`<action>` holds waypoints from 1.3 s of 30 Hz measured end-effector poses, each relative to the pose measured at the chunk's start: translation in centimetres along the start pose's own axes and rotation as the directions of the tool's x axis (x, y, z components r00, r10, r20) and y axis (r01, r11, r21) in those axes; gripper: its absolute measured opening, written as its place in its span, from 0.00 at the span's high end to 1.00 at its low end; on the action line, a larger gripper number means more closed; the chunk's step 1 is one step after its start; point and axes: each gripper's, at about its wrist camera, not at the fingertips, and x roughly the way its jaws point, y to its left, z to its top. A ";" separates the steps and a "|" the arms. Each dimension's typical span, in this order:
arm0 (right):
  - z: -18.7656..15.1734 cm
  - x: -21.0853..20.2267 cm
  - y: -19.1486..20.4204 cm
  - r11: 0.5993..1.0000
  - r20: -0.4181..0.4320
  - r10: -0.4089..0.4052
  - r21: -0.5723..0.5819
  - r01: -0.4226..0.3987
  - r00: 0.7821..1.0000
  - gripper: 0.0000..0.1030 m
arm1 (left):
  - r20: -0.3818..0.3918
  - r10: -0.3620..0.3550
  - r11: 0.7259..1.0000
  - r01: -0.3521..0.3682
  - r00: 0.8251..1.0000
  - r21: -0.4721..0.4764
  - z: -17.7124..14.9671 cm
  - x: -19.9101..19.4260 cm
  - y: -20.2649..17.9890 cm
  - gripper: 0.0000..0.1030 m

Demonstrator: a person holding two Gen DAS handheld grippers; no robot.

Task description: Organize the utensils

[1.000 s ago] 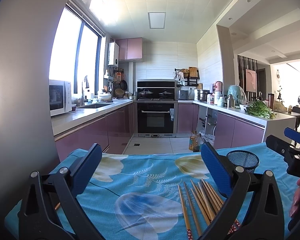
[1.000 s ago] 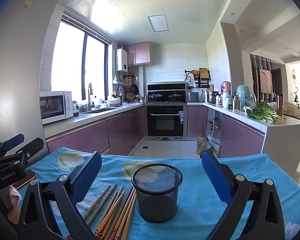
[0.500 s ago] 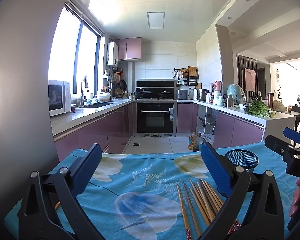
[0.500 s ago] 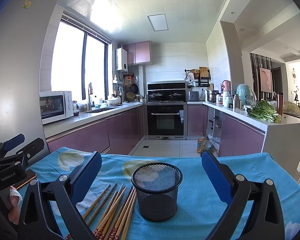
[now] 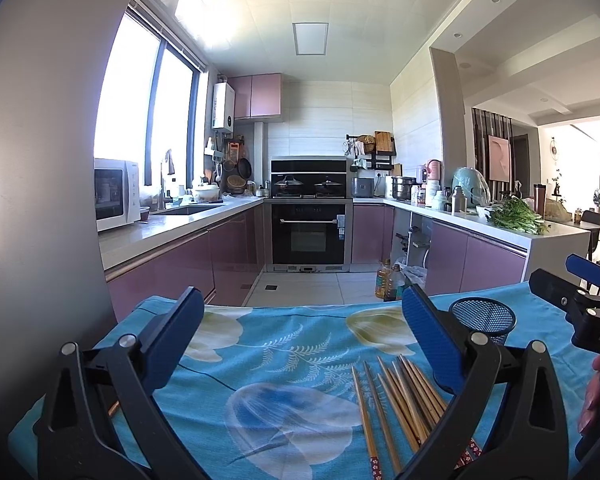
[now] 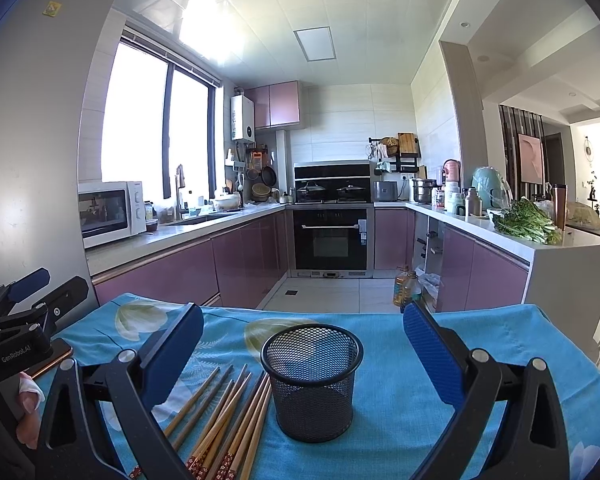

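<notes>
You are working in strong daylight that is pouring through the window (image 6: 156, 128) on the left, which is blowing out to plain white in both views. Glare is bouncing off the ceiling (image 6: 212, 28) above it, while the ceiling light panel (image 5: 310, 38) is glowing only softly. The fisheye lenses are bending the walls and darkening the corners. The tablecloth (image 6: 400, 380) is staying sharp and evenly lit, with soft shadows.

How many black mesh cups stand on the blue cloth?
1. The black mesh cup stands upright on the blue cloth, just right of the loose chopsticks, between the open right gripper's fingers. None seems hidden.
</notes>
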 end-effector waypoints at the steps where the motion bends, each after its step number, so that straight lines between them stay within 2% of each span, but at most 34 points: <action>1: 0.0 0.0 0.0 1.000 -0.001 0.000 0.001 0.000 1.000 0.06 | 0.001 0.001 1.000 -0.001 1.000 0.000 0.0 0.0 0.0 0.05; 13: -0.3 0.1 -0.1 1.000 -0.030 0.016 -0.007 -0.016 0.999 0.06 | -0.025 -0.017 1.000 0.017 1.000 0.000 -0.4 0.5 0.2 0.05; 16: -0.6 0.2 0.0 0.999 -0.070 0.042 -0.015 -0.043 0.997 0.06 | -0.059 -0.043 0.999 0.043 0.997 0.001 -0.6 0.9 0.3 0.05; 20: -1.7 0.9 0.6 0.994 -0.172 0.085 -0.048 -0.094 0.981 0.06 | -0.151 -0.089 0.996 0.090 0.985 0.005 -1.2 2.1 0.4 0.05; 24: -3.5 2.1 1.6 0.984 -0.299 0.125 -0.082 -0.156 0.946 0.10 | -0.268 -0.155 0.987 0.160 0.951 -0.003 -2.4 3.9 0.3 0.06; 26: -4.5 3.1 1.9 0.980 -0.372 0.150 -0.070 -0.188 0.916 0.18 | -0.320 -0.153 0.985 0.169 0.935 0.022 -3.2 4.8 -0.1 0.10; 27: -5.0 3.6 2.0 0.978 -0.405 0.161 -0.057 -0.201 0.900 0.21 | -0.347 -0.150 0.984 0.174 0.926 0.040 -3.6 5.3 -0.3 0.17; 29: -5.9 4.6 2.0 0.978 -0.462 0.164 -0.038 -0.204 0.871 0.31 | -0.407 -0.166 0.978 0.201 0.898 0.046 -4.5 6.2 -0.8 0.23; 31: -6.7 5.7 2.1 0.979 -0.510 0.163 -0.021 -0.202 0.844 0.41 | -0.472 -0.182 0.973 0.228 0.863 0.042 -5.5 7.3 -1.2 0.35; 35: -7.5 7.3 2.3 0.979 -0.560 0.165 -0.006 -0.203 0.812 0.50 | -0.561 -0.210 0.963 0.269 0.801 0.022 -7.2 9.2 -1.7 0.52; 39: -7.9 8.5 2.8 0.979 -0.601 0.161 -0.006 -0.206 0.783 0.58 | -0.612 -0.227 0.956 0.294 0.758 0.009 -8.2 10.3 -2.3 0.64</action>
